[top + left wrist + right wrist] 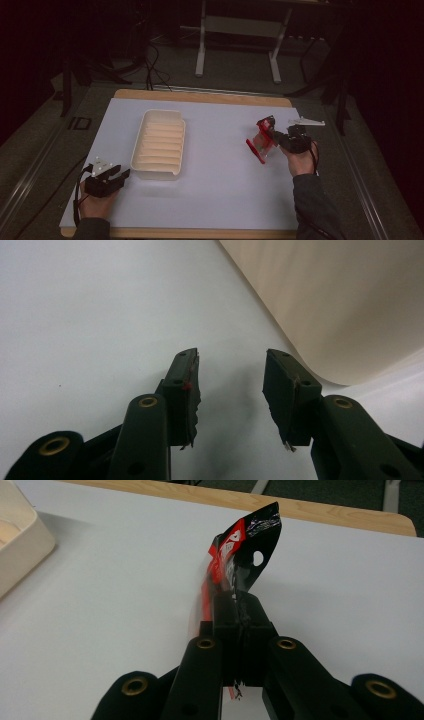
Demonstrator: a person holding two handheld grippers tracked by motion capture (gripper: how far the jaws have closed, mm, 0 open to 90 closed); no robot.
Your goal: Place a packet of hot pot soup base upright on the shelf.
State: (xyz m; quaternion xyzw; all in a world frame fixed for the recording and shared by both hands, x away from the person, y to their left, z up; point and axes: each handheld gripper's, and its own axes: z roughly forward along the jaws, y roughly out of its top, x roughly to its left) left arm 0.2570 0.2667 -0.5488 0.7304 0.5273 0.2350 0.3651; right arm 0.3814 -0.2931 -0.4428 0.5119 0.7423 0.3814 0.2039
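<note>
R hand-held gripper (pixel 239 607) clamps red/black packet (pixel 245 545) | print unreadable | L hand-held gripper (pixel 231 390) wide, empty

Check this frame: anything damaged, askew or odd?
The left gripper has ragged, frayed pads. The right gripper pinches the red-and-black packet by its edge, so it stands tilted. The tray looks fine.

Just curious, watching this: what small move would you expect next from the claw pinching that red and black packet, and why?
Probably carrying it left toward the cream tray. The right claw is shut on the packet, lifted off the table, and the tray looks empty.
</note>
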